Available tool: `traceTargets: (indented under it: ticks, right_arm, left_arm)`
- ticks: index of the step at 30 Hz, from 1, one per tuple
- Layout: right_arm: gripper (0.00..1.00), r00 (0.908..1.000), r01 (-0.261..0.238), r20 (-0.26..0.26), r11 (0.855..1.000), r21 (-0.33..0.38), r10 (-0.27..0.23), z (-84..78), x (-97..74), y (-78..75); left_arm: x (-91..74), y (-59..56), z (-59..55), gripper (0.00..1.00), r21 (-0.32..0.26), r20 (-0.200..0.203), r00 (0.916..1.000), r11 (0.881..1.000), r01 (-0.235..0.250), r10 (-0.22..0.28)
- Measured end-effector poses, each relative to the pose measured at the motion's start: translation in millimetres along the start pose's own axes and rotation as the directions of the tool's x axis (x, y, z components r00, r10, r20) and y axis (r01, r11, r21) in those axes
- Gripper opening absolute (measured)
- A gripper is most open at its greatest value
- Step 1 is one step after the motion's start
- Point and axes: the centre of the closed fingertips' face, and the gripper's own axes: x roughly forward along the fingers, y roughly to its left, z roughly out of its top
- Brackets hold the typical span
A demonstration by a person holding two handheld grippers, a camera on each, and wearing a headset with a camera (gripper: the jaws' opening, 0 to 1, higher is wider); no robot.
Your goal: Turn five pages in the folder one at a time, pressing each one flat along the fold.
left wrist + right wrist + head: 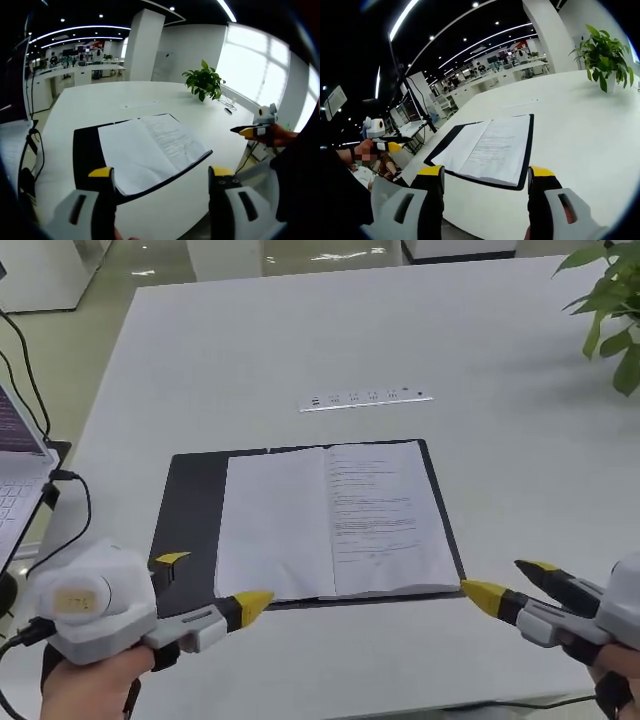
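Fingers (250, 605) of left gripper (213, 580) apart (empty), right gripper (497, 578) likewise, folder (190, 510) open nearby

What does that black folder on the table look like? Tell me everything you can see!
The folder lies open and flat on the white table. Its black cover looks stiff and shows widest on the left. Inside are white paper sheets with a fold down the middle. The left page looks blank, and the right page has print too small to read. The left hand-held gripper and right hand-held gripper hover open near its front edge; neither seems to touch it.
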Motion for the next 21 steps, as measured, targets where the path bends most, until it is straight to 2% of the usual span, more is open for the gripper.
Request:
traceTargets:
  ticks: [5,9,13,21]
  right_arm:
    - [0.67,0.9998,-0.001,-0.021,1.000,-0.015,0.001,-4.7,-2.6,0.3]
    - [0.67,0.9999,0.001,-0.010,1.000,-0.007,-0.001,-3.3,-4.6,-1.2]
    - [0.67,0.9996,0.001,-0.028,1.000,-0.026,-0.002,-4.9,-5.1,-1.7]
    - [0.67,0.9996,0.003,-0.027,1.000,-0.014,-0.003,-6.9,-5.6,-3.2]
  left_arm:
    - [8.1,-7.8,1.6,0.76,0.020,-0.014,0.9996,1.000,0.024,-0.024]
    - [15.9,-14.2,4.1,0.76,0.042,-0.028,0.9986,0.998,0.047,-0.046]
    - [23.4,-20.6,7.6,0.76,0.056,-0.038,0.9971,0.996,0.068,-0.066]
    - [37.4,-29.5,14.6,0.75,0.083,-0.063,0.9922,0.990,0.113,-0.108]
